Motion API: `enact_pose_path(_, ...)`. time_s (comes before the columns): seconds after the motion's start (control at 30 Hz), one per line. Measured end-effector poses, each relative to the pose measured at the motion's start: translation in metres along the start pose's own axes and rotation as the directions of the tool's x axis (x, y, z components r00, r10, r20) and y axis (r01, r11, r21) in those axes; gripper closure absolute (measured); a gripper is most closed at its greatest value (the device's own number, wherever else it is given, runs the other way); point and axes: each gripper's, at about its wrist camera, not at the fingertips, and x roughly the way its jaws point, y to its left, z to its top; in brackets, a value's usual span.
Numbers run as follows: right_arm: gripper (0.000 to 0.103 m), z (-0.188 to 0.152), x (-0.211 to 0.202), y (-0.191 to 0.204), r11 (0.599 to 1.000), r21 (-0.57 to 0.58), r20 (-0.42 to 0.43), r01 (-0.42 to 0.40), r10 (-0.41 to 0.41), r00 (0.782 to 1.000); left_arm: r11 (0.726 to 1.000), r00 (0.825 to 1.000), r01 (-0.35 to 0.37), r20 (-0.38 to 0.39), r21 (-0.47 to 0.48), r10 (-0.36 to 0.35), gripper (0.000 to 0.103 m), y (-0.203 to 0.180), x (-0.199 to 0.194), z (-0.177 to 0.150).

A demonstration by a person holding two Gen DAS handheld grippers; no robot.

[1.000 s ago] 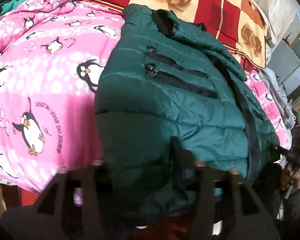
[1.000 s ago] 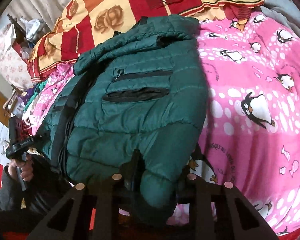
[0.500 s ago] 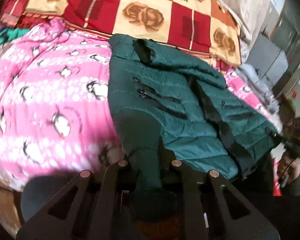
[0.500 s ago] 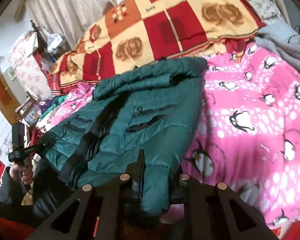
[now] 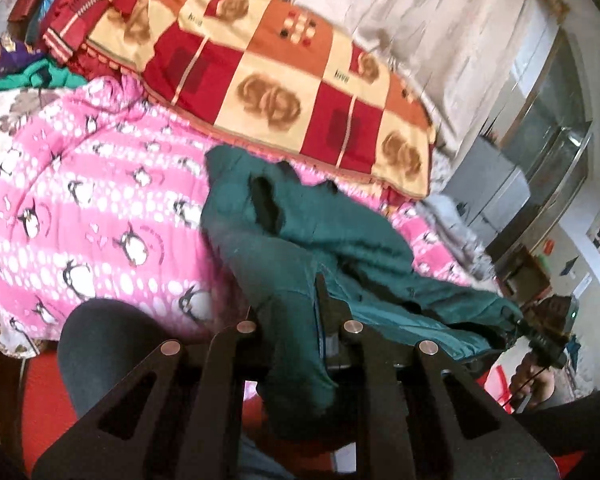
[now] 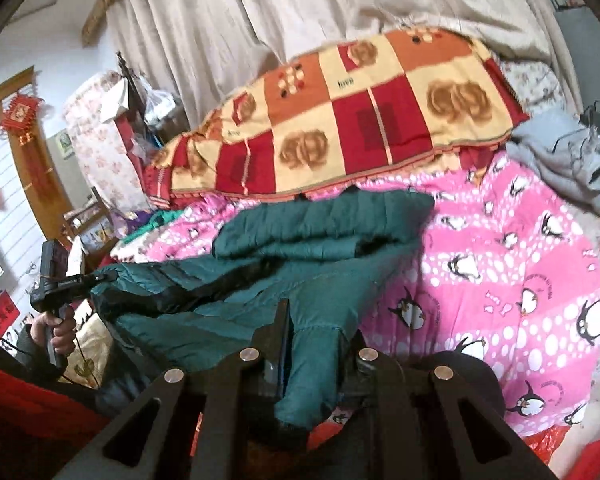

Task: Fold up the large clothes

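A dark green quilted jacket (image 5: 340, 248) lies on the pink penguin blanket (image 5: 100, 208), its near half lifted off the bed. My left gripper (image 5: 290, 320) is shut on a fold of the jacket's near edge, which hangs down between the fingers. My right gripper (image 6: 312, 332) is shut on the other near edge of the jacket (image 6: 300, 256), cloth drooping below it. The left gripper also shows in the right wrist view (image 6: 96, 280), clamped on the jacket's corner. The right gripper shows at the far right of the left wrist view (image 5: 540, 340).
A red, orange and cream checked blanket (image 6: 360, 120) lies folded at the head of the bed. Grey clothes (image 6: 572, 160) are piled at the right. Curtains (image 6: 300, 12) hang behind. A cabinet (image 5: 496, 192) stands beside the bed.
Both grippers have risen and pulled back from the bed, lifting the jacket's near half up. The jacket now looks smaller and stretched between them.
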Motion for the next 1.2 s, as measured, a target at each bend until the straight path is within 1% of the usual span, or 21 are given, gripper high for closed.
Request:
enact_pose_path(0.17,0.089,0.014,-0.002,-0.001,1.0,-0.006,0.045,0.007,-0.006,0.999,1.0,0.998,-0.007,0.066,-0.024,0.008,0.093,-0.003,0.003,0.015)
enact_pose_path(0.27,0.089,0.032,0.004,0.001,1.0,-0.003,0.07,0.019,-0.019,0.997,1.0,0.995,-0.013,0.103,-0.022,0.015,0.093,-0.005,0.007,0.029)
enact_pose_path(0.37,0.089,0.05,0.007,0.008,0.999,-0.031,0.098,0.041,-0.038,0.995,1.0,0.99,-0.015,0.142,-0.009,0.016,0.093,-0.009,0.013,0.044)
enact_pose_path(0.43,0.089,0.062,0.011,0.009,0.997,-0.043,0.116,0.057,-0.052,0.992,1.0,0.987,-0.018,0.158,-0.002,0.018,0.093,-0.011,0.017,0.052)
enact_pose_path(0.53,0.089,0.08,0.024,0.004,0.997,-0.035,0.136,0.074,-0.069,0.988,0.999,0.985,-0.031,0.172,0.025,0.027,0.093,-0.021,0.028,0.072)
enact_pose_path(0.6,0.089,0.092,0.034,-0.003,0.996,-0.024,0.147,0.083,-0.079,0.986,0.998,0.984,-0.034,0.179,0.044,0.026,0.093,-0.027,0.038,0.086)
enact_pose_path(0.67,0.089,0.11,0.049,-0.014,0.997,0.009,0.156,0.08,-0.08,0.985,0.999,0.984,-0.032,0.179,0.04,0.024,0.093,-0.032,0.051,0.103)
enact_pose_path(0.73,0.089,0.125,0.064,-0.022,0.996,0.026,0.16,0.088,-0.091,0.983,0.999,0.984,-0.031,0.179,0.021,0.026,0.093,-0.034,0.067,0.121)
enact_pose_path(0.83,0.089,0.15,0.094,-0.036,0.995,0.039,0.158,0.096,-0.101,0.982,0.998,0.982,-0.058,0.18,0.012,0.055,0.093,-0.034,0.1,0.152)
enact_pose_path(0.9,0.089,0.165,0.119,-0.047,0.993,0.046,0.157,0.107,-0.113,0.981,0.996,0.981,-0.086,0.177,0.022,0.081,0.092,-0.032,0.125,0.168)
enact_pose_path(0.93,0.089,0.171,0.132,-0.051,0.992,0.041,0.156,0.118,-0.123,0.98,0.993,0.978,-0.112,0.182,0.038,0.103,0.092,-0.03,0.142,0.175)
enact_pose_path(1.0,0.089,0.181,0.159,-0.061,0.989,0.039,0.154,0.145,-0.149,0.977,0.989,0.976,-0.146,0.166,0.018,0.141,0.092,-0.02,0.174,0.186)
enact_pose_path(1.03,0.089,0.184,0.171,-0.067,0.986,0.053,0.15,0.156,-0.162,0.975,0.985,0.973,-0.174,0.158,0.022,0.168,0.092,-0.016,0.19,0.188)
enact_pose_path(1.1,0.088,0.187,0.204,-0.08,0.979,0.083,0.141,0.188,-0.198,0.97,0.969,0.959,-0.243,0.155,0.034,0.235,0.092,-0.004,0.226,0.19)
enact_pose_path(1.13,0.088,0.188,0.218,-0.085,0.973,0.091,0.134,0.213,-0.224,0.965,0.96,0.952,-0.28,0.143,0.034,0.272,0.092,0.003,0.245,0.19)
enact_pose_path(1.2,0.088,0.186,0.254,-0.098,0.955,0.102,0.098,0.279,-0.288,0.953,0.948,0.942,-0.318,0.118,0.011,0.315,0.092,0.018,0.274,0.188)
